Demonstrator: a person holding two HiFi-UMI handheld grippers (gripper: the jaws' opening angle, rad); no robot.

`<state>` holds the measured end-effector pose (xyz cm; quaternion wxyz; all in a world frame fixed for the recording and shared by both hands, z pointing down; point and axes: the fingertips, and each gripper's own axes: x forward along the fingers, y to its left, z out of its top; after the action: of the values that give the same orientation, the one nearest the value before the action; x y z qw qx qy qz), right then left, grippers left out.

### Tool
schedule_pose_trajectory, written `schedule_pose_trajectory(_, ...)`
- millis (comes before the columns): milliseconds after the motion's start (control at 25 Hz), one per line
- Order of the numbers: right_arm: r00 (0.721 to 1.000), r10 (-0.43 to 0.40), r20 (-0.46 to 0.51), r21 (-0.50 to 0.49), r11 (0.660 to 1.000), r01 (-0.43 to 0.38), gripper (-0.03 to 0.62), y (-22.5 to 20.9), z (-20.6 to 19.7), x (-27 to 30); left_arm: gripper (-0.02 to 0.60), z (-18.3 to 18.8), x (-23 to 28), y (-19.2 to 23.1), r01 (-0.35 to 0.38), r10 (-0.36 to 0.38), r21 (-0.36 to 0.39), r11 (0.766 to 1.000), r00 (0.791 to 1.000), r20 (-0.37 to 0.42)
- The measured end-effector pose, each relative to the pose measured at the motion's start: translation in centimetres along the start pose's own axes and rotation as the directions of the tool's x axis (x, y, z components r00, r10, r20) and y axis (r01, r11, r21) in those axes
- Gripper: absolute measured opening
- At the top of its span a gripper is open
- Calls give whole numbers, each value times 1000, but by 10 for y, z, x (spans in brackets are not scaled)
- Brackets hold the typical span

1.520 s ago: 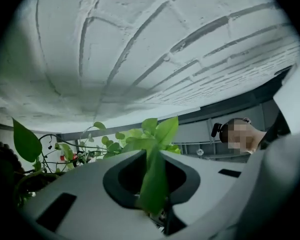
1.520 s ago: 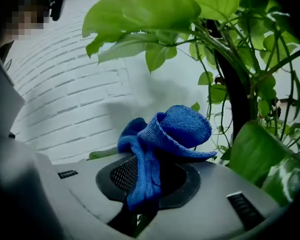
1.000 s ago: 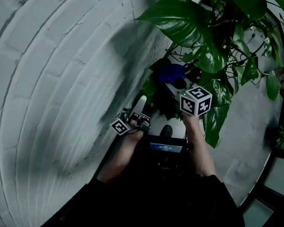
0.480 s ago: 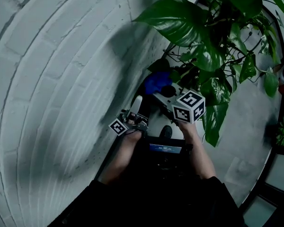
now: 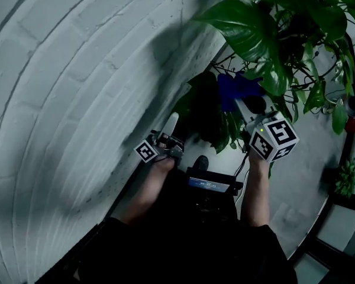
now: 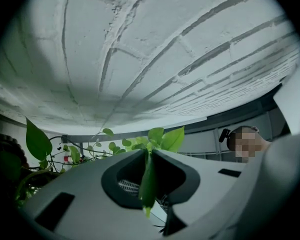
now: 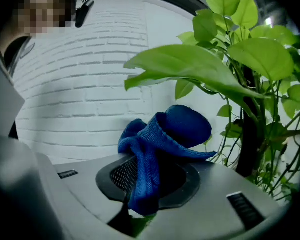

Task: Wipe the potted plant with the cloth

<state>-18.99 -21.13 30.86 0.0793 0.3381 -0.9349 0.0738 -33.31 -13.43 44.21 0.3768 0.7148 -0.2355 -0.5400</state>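
Worked beside brick wall [image 5: 77, 99], with plant [image 5: 266, 28] at upper right of head view. Raised right gripper [image 7: 147, 174] out of the low foliage, up and to the right in head view compared with both earlier frames. Parked it under the big leaf [image 7: 190, 64]. Kept it clamped on blue cloth [image 7: 162, 134], bunched above the pads, near that leaf but not seen touching it. Judged as a move to a higher leaf. Not yet started wiping there. Held left gripper [image 6: 149, 170] low by the wall, about where seen before, drifted only a little. Pinched it shut on a small leaf [image 6: 149, 181], edge-on between the pads. Loosened a hair just now, yet not let go. Read as steadying foliage for the wipe, with cloth well apart from that small leaf. Probably needed next: cloth brought flat onto a leaf face.
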Motion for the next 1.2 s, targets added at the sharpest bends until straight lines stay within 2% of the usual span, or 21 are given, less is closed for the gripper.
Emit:
schedule_pose_trajectory(80,999,-28,-44,-8,1000,28,107,-13,-10,12,52,2,-2,-1,5,-5,3,1000,1000,11)
schedule_pose_trajectory(240,989,-17,-149,16,1000,19,107,-18,-43,49,50,3,-2,-8,30,-30,23,999,1000,2)
schedule_pose_trajectory(480,961,104,-258,116,990,-77,107,6,-83,96,43,2,-6,-14,47,-45,65,997,998,-36)
schedule_pose_trajectory(1000,900,339,-274,190,936,-295,107,102,-99,114,43,0,-12,-14,54,-51,56,997,997,-65)
schedule_pose_trajectory(1200,894,396,-208,260,904,-340,107,115,-89,108,73,3,-16,-13,65,-64,15,998,997,-37)
